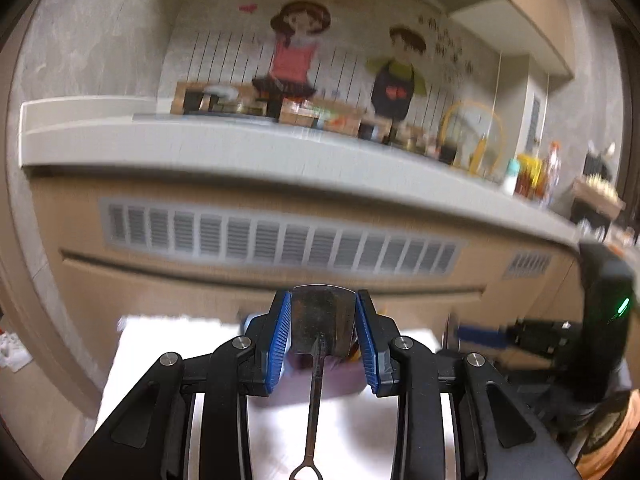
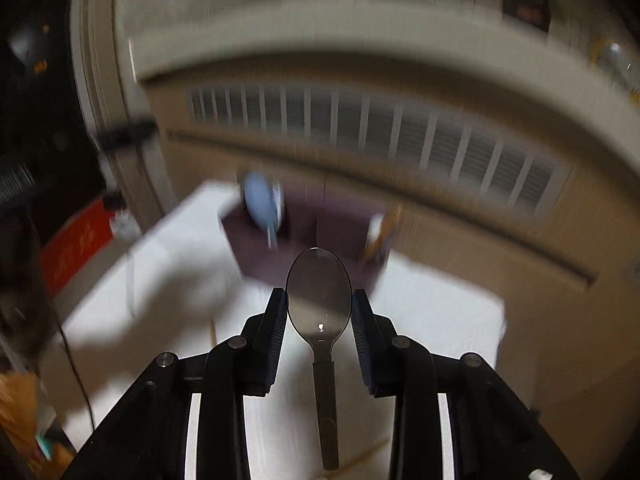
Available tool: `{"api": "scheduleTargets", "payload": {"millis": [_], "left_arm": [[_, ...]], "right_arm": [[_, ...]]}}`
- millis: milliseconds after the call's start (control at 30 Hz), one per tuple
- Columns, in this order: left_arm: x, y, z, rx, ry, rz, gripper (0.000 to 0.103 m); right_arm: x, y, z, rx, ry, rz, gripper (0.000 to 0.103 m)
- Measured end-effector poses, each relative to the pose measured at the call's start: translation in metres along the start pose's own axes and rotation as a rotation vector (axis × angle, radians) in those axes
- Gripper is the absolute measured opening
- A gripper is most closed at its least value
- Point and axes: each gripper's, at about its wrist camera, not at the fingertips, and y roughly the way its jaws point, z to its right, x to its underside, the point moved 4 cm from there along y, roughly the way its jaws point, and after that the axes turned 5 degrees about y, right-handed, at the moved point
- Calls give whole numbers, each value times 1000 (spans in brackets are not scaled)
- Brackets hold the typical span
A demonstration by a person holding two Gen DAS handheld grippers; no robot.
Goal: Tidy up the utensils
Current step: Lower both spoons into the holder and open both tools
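Here, left claw (image 1: 323,320) pinching a metal spatula (image 1: 322,320) by the blade, blue pads (image 1: 280,336) pressed on both sides, handle running down to bottom centre of frame with a loop at the end. Right claw (image 2: 319,308) pinching a dark spoon (image 2: 319,292) at the bowl edges, handle pointing down to bottom centre. Both held above a white counter (image 2: 440,312) in the lower half of the frame. Purple utensil holder (image 2: 296,240) at centre of right view, on the white counter, blurred; a light blue utensil (image 2: 258,202) standing at its left end, something orange-brown (image 2: 384,232) at its right end, too blurred to name. Beige cabinet with a vent grille (image 1: 280,240) across mid frame behind. Right claw's blue pad also at right edge of left view.
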Motion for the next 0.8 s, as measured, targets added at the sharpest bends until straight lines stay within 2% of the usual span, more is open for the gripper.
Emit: {"api": "scheduleTargets", "payload": {"millis": [100, 167, 233, 333, 467, 567, 800], "left_arm": [[-30, -1, 5, 12, -8, 86, 33], [-43, -3, 7, -3, 7, 160, 33], [-51, 3, 6, -9, 15, 218, 33], [-48, 23, -4, 8, -7, 232, 33], [-35, 52, -16, -2, 7, 243, 33], [-23, 81, -28, 9, -20, 215, 33], [11, 150, -51, -2, -75, 84, 33]], "right_arm": [[-58, -40, -2, 24, 13, 213, 30], [-82, -54, -8, 32, 11, 332, 30], [-98, -56, -13, -2, 20, 414, 30], [-111, -44, -14, -44, 46, 500, 30], [-110, -7, -6, -50, 50, 489, 30], [-100, 32, 6, -43, 62, 455, 30], [-84, 87, 23, -27, 89, 384, 30]]}}
